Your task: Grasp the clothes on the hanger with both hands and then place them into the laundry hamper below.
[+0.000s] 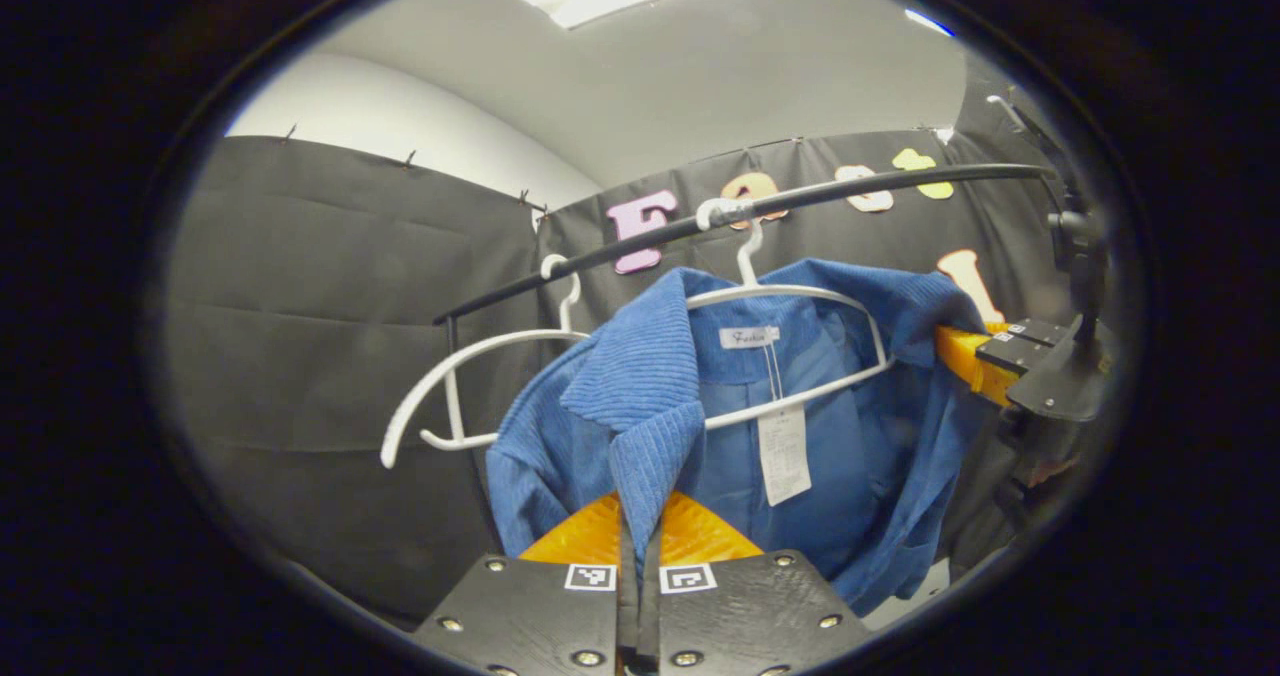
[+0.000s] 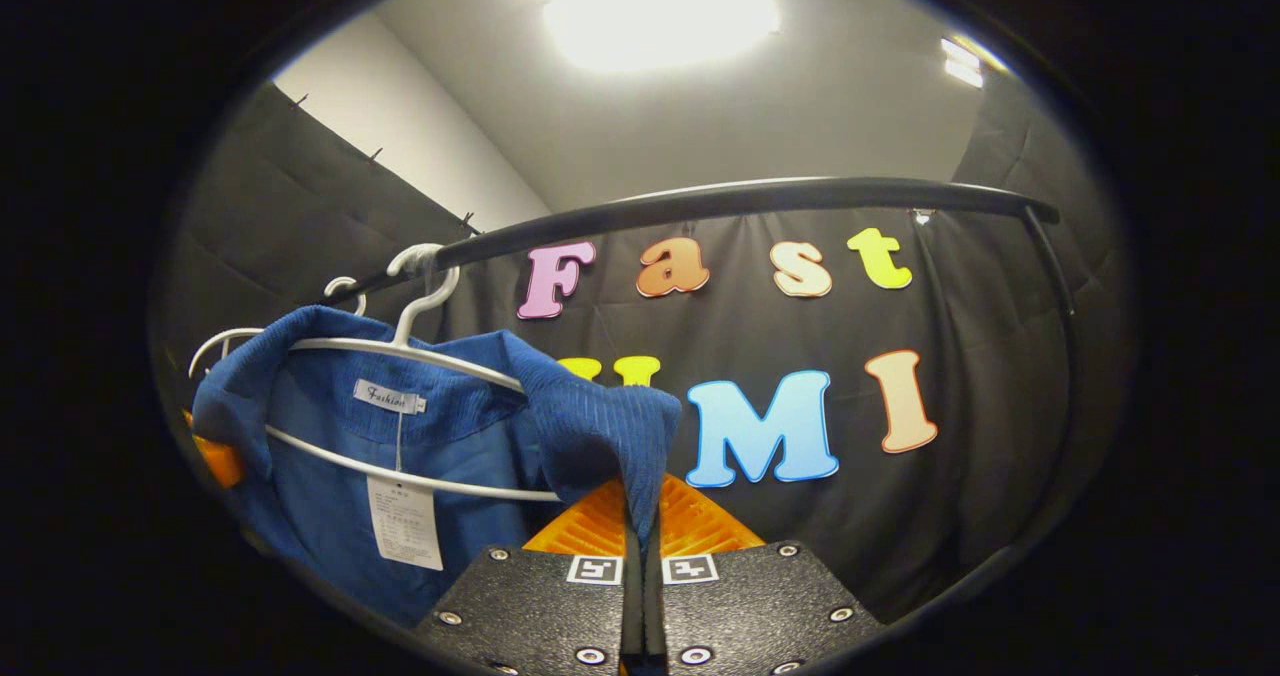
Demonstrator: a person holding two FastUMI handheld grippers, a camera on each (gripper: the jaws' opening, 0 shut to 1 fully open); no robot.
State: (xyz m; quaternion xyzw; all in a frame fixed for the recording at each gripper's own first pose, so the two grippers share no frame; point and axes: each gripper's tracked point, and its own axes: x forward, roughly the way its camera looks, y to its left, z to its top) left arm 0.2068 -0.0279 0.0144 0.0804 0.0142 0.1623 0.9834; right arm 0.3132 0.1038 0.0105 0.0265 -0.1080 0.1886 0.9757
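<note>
Left gripper view: the left gripper [image 1: 640, 531] is clenched on the blue jacket [image 1: 720, 426], its two fingers pressed together with a fold of the ribbed collar edge pinched between them. The jacket hangs on a white hanger [image 1: 800, 301] whose hook sits over the black rail [image 1: 760, 206]. A second, bare white hanger [image 1: 470, 376] hangs on the same rail just beside it. At the far shoulder of the jacket the right gripper [image 1: 985, 356] shows, touching the fabric there. A white paper tag [image 1: 783, 451] dangles inside the neck.

Right gripper view: the right gripper [image 2: 640, 516] is likewise clamped on cloth, with the jacket's shoulder edge [image 2: 610, 426] drawn down between its closed fingers. The hanger's wire [image 2: 420, 351] passes through the garment, and its hook [image 2: 425, 291] rests on the rail [image 2: 760, 196]. The laundry hamper lies below the field of both cameras; its position cannot be told.

Procedure for the step in hand, as judged: both grasps appear secure, so the jacket must now be freed from the hanger. Spread the two grippers slightly apart to keep the shoulders taut, then lift each shoulder up and off the hanger ends together. Avoid a straight downward pull, which would likely drag the hanger off the rail or snag the bare one.
</note>
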